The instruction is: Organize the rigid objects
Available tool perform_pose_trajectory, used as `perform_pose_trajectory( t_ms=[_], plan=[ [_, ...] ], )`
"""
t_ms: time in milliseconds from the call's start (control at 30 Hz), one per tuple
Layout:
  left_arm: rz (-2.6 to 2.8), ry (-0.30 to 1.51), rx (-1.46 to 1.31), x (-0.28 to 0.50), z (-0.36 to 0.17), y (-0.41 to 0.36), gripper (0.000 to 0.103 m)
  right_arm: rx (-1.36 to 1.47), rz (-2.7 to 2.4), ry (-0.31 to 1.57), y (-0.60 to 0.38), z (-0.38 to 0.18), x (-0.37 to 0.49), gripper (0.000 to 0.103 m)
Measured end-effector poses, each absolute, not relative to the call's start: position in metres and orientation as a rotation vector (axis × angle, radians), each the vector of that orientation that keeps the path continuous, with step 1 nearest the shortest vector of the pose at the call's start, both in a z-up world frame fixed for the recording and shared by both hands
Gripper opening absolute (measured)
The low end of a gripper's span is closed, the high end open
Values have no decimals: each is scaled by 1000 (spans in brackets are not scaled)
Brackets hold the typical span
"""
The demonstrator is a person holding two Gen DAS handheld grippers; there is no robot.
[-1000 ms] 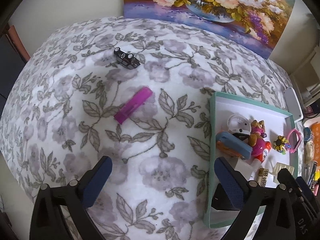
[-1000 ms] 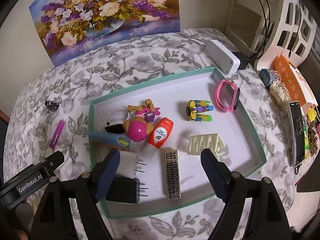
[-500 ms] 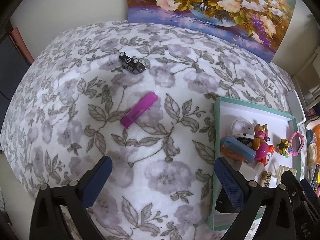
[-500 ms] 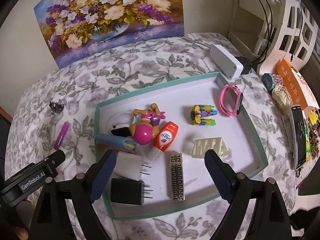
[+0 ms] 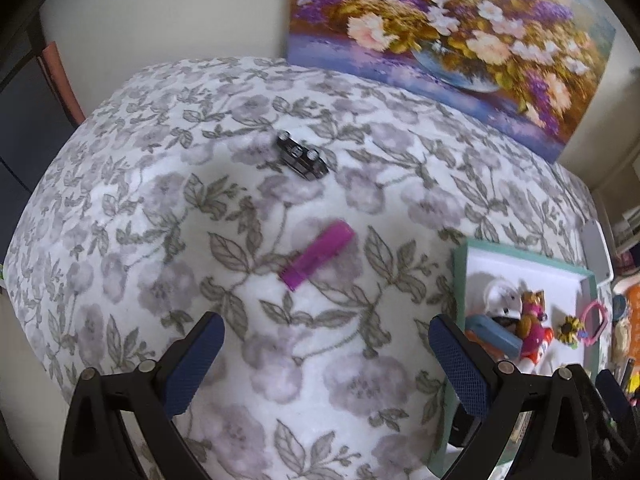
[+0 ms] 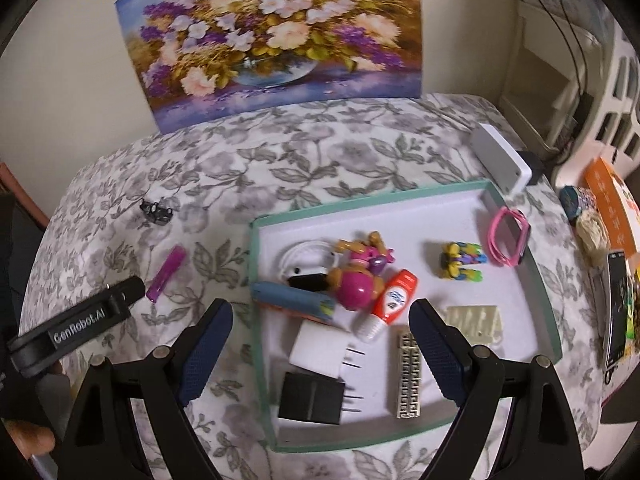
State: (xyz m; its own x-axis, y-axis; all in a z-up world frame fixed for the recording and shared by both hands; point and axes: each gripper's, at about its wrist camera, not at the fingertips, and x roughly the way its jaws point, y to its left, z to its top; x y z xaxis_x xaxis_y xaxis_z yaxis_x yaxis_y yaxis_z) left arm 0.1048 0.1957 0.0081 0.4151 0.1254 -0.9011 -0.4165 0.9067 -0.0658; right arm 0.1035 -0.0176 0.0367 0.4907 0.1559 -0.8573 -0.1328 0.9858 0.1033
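Note:
A purple stick-shaped object (image 5: 318,255) (image 6: 166,268) lies on the floral tablecloth, left of the green-rimmed tray (image 6: 256,320) (image 5: 458,276). Farther back sits a small black toy car (image 5: 302,155) (image 6: 157,209). My left gripper (image 5: 324,364) hangs open above the cloth, short of the purple stick, with nothing between its fingers. My right gripper (image 6: 320,350) is open over the tray's front left, above the white plug (image 6: 320,350) and black plug (image 6: 310,398). The tray also holds a pink doll (image 6: 356,280), an orange tube (image 6: 394,296) and a pink watch (image 6: 510,236).
A flower painting (image 6: 272,40) leans against the back wall. A white box (image 6: 500,158) lies behind the tray. An orange book (image 6: 612,208), a phone (image 6: 616,308) and white shelves (image 6: 600,92) crowd the right side. A hand (image 6: 24,436) holds the left gripper's body.
Both grippers have drawn back and shifted left, so the purple stick and toy car sit more central in the left view. The tray's contents have not moved.

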Motion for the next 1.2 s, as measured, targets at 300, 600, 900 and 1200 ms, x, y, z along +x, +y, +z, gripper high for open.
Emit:
perform_pose_trajectory(
  t_ms=[300, 600, 900, 1200],
  plan=[
    [367, 1054, -314, 118, 15, 226, 103, 6, 219, 1052, 16, 38, 121, 90],
    [393, 1102, -397, 129, -1, 268, 103, -8, 260, 1092, 48, 21, 142, 90],
    [454, 1168, -507, 127, -34, 313, 103, -107, 329, 1140, 104, -12, 151, 90],
    [523, 1191, -555, 117, -51, 348, 103, -239, 334, 1196, 144, -53, 151, 90]
  ],
)
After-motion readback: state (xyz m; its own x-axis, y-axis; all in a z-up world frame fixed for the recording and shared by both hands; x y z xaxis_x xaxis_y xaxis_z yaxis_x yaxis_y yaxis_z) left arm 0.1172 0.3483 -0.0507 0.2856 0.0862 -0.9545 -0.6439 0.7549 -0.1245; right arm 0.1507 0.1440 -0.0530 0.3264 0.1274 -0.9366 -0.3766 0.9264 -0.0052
